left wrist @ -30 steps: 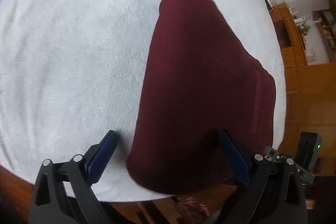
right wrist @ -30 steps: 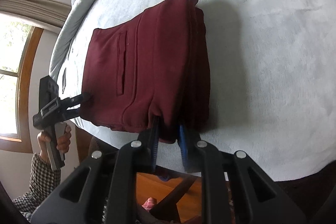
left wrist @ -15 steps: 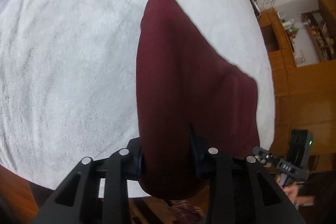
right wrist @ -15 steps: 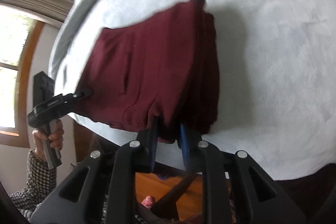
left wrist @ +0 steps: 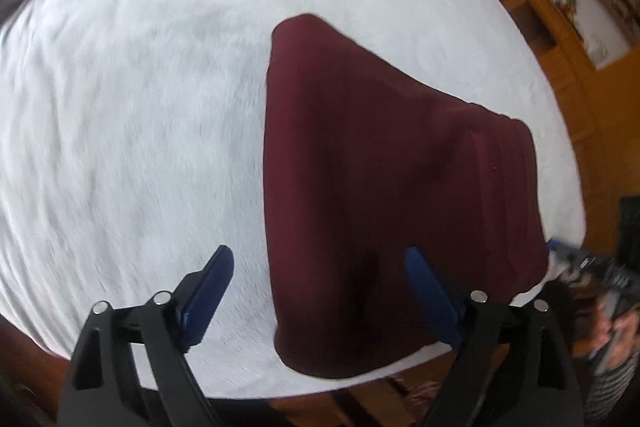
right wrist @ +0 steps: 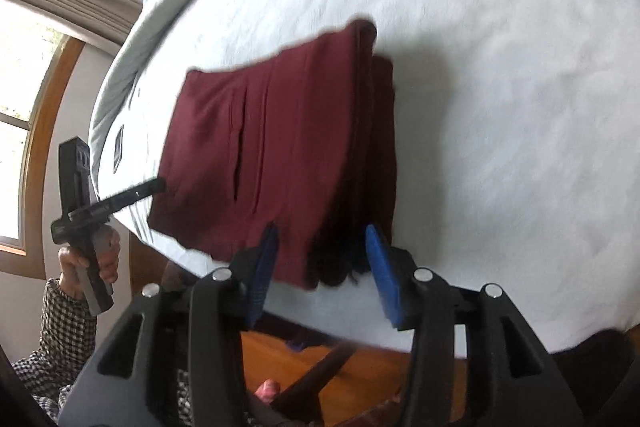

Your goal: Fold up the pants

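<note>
So both of us — well, both our grippers — had just let go. Half a second back the left gripper (left wrist: 316, 283) was pinched onto the near edge of the maroon pants (left wrist: 384, 195), and the right gripper (right wrist: 322, 257) was clamped on the stacked corner at its end. By this frame both sets of jaws had just been opening: the left one stood spread wide, its left finger out over the white fleece blanket (left wrist: 132, 131) and its right finger over the cloth, with the near left corner of the bundle lying between them but nothing pressing on it. The right one was only about halfway open, blue pads either side of the thick folded corner, clear of the fabric as far as we could tell.

We read that as the last fold being set down. The pants sat as a compact rectangle near the bed's front edge, just ahead of both sets of fingertips, pocket slit facing up, layers stacked along the side nearest the right gripper's right finger. Looked basically done to us, maybe a tidy-up left.

Pose-wise, both grippers pointed steeply down at the bed and seemed to be lifting off. In the right wrist view we could see the left hand (right wrist: 90, 261), in its checked sleeve (right wrist: 60, 339), gripping the handle off to the left of the bundle.
</note>
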Demonstrator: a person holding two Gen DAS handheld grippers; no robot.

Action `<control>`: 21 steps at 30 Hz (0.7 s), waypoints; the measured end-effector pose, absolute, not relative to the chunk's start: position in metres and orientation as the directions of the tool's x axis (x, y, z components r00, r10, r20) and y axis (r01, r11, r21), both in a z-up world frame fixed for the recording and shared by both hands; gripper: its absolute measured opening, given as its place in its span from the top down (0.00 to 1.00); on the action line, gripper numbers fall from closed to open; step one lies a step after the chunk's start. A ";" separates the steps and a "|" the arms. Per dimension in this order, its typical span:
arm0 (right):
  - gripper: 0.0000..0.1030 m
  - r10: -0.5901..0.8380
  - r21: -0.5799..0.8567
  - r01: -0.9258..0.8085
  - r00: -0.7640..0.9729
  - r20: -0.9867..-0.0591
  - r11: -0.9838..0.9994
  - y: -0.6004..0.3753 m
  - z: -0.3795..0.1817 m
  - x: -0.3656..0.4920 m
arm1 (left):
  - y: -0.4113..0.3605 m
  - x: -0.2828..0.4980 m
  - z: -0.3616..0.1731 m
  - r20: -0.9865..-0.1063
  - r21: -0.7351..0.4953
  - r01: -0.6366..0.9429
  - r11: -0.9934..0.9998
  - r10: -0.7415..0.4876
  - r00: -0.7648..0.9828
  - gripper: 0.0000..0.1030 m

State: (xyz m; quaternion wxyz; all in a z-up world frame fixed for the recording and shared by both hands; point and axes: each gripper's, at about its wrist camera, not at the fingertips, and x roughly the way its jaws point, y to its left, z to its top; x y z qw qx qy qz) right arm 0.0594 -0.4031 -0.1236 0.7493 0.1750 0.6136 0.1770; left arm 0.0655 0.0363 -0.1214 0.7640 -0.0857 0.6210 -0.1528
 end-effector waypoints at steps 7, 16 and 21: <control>0.54 0.472 0.479 -0.014 0.195 -0.860 0.878 -0.405 -0.131 0.116 | 0.032 0.115 -0.132 -0.928 -0.346 0.083 0.935 -0.354 0.115 0.14; 0.93 0.513 0.516 -0.026 0.153 -0.844 0.856 -0.395 -0.145 0.142 | 0.009 0.121 -0.150 -0.913 -0.398 0.077 0.914 -0.403 0.068 0.14; 0.93 0.450 0.459 0.039 0.142 -0.882 0.887 -0.401 -0.162 0.141 | 0.007 0.114 -0.165 -0.907 -0.417 0.059 0.907 -0.419 0.033 0.14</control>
